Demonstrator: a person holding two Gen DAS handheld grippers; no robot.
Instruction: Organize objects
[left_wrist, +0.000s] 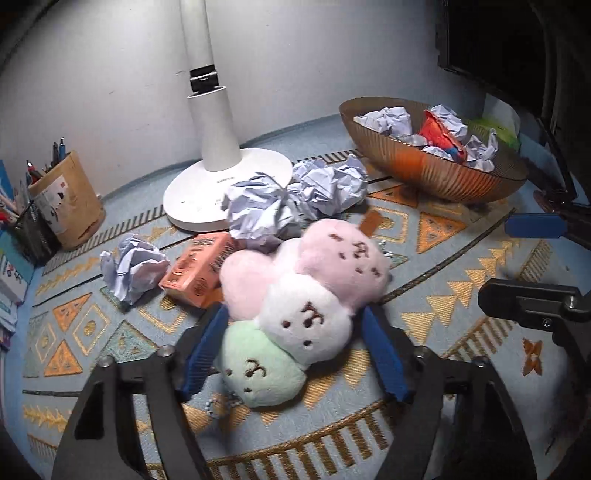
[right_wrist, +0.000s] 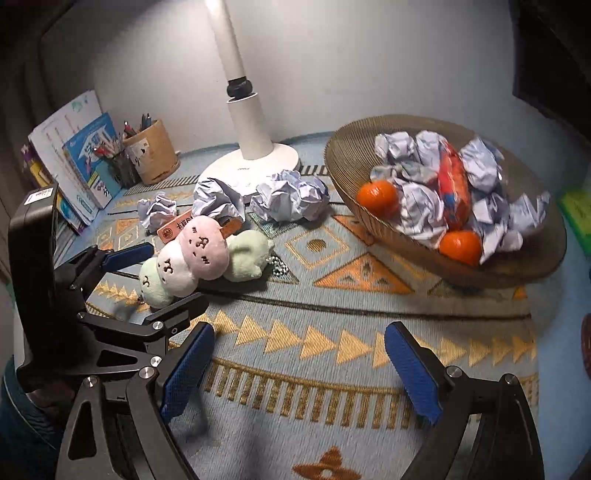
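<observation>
A plush toy of green, white and pink balls (left_wrist: 295, 314) lies on the patterned mat and also shows in the right wrist view (right_wrist: 184, 258). My left gripper (left_wrist: 295, 317) is open, with its blue fingers on either side of the white ball; whether they touch it I cannot tell. It also shows in the right wrist view (right_wrist: 168, 275). My right gripper (right_wrist: 299, 347) is open and empty above the mat, to the right of the toy. An orange box (left_wrist: 195, 269) and crumpled paper balls (left_wrist: 295, 199) lie behind the toy.
A ribbed brown bowl (right_wrist: 347, 155) at the right holds crumpled papers, a red packet and two oranges (right_wrist: 376, 197). A white lamp base (left_wrist: 225, 184) stands at the back. A pen holder (left_wrist: 66, 199) and books (right_wrist: 85, 162) stand at the left.
</observation>
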